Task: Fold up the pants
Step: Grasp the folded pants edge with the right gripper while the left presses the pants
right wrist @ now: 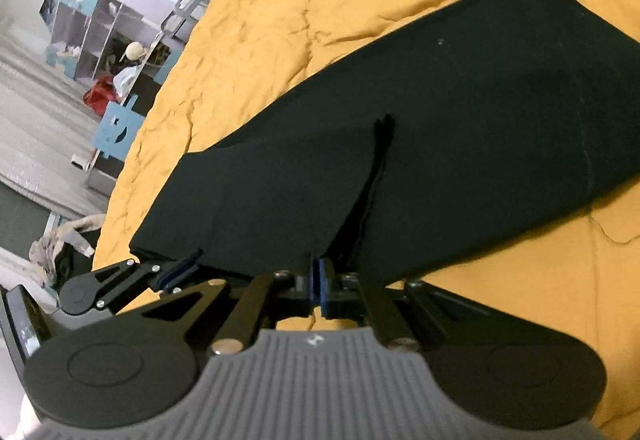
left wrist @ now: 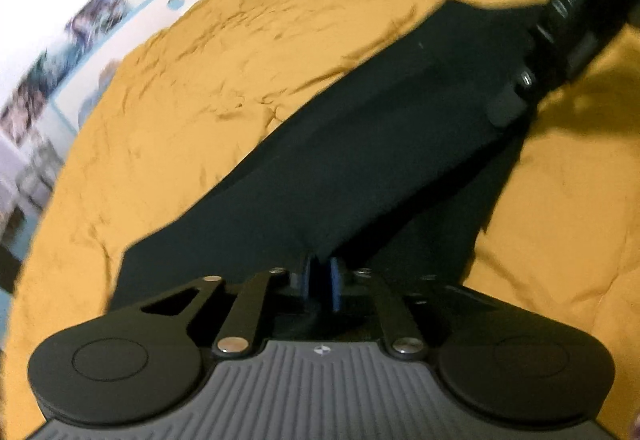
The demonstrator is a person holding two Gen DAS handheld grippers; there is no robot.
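Observation:
Black pants (left wrist: 360,144) lie across a yellow bedspread (left wrist: 200,72) and are lifted at the near edge. My left gripper (left wrist: 320,280) is shut on the near edge of the pants. The right gripper (left wrist: 520,88) shows at the upper right of the left wrist view, also on the fabric. In the right wrist view the pants (right wrist: 460,128) stretch from lower left to upper right over the bedspread (right wrist: 320,0). My right gripper (right wrist: 318,280) is shut on their near edge, where a fold runs up from the pads. The left gripper (right wrist: 176,272) shows at the lower left, pinching the same edge.
The bed's left edge drops to a grey floor (right wrist: 36,128). A white and blue shelf unit (right wrist: 104,28) with a red bag (right wrist: 100,96) stands beyond it. Crumpled pale cloth (right wrist: 60,240) lies on the floor. A wall with pictures (left wrist: 60,52) is behind the bed.

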